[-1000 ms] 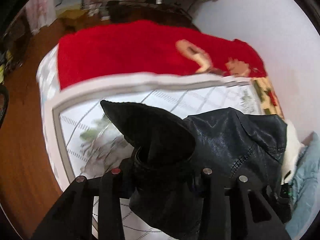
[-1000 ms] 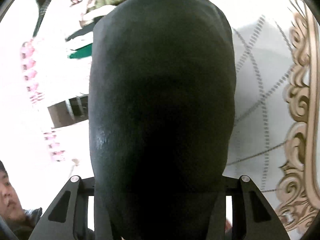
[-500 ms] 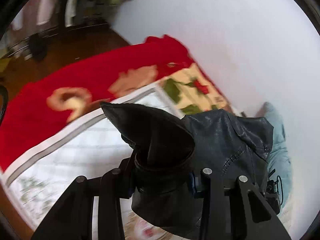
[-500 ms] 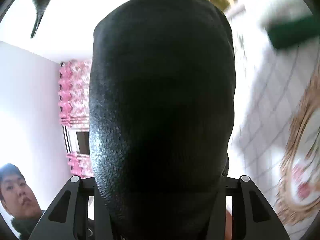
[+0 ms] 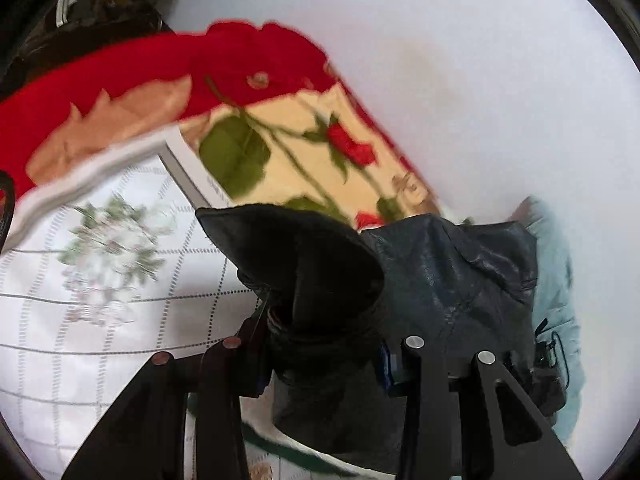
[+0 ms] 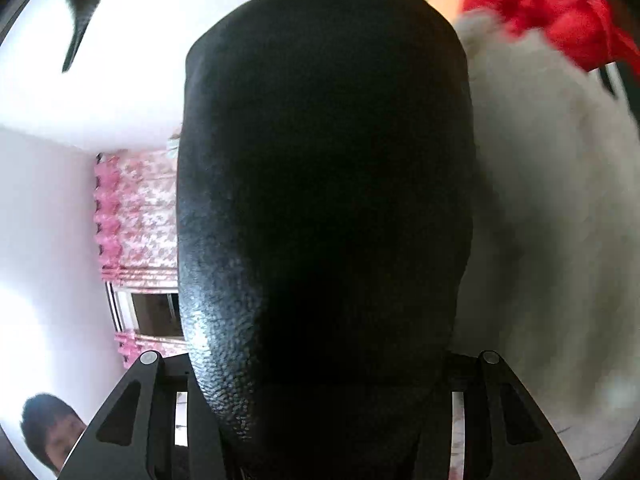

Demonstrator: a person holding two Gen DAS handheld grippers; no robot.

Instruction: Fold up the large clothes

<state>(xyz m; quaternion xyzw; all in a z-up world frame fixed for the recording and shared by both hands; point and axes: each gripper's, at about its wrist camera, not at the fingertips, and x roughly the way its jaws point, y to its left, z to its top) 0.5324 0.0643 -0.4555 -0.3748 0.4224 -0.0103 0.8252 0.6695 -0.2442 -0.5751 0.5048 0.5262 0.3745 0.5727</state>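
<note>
- The left gripper (image 5: 320, 364) is matte black: two pairs of flat, angular struts fan out toward 5 and 7 o'clock, each capped by a round silver screw head.
- A small blue part shows at the inner edge of its strut on the 3 o'clock side.
- The right gripper (image 6: 320, 368) is the same black build, with triangular cut-outs in its outer struts (one silver screw tops each).
- The person's face (image 6: 52, 436), with short dark hair, shows at 8 o'clock in the right wrist view.
</note>
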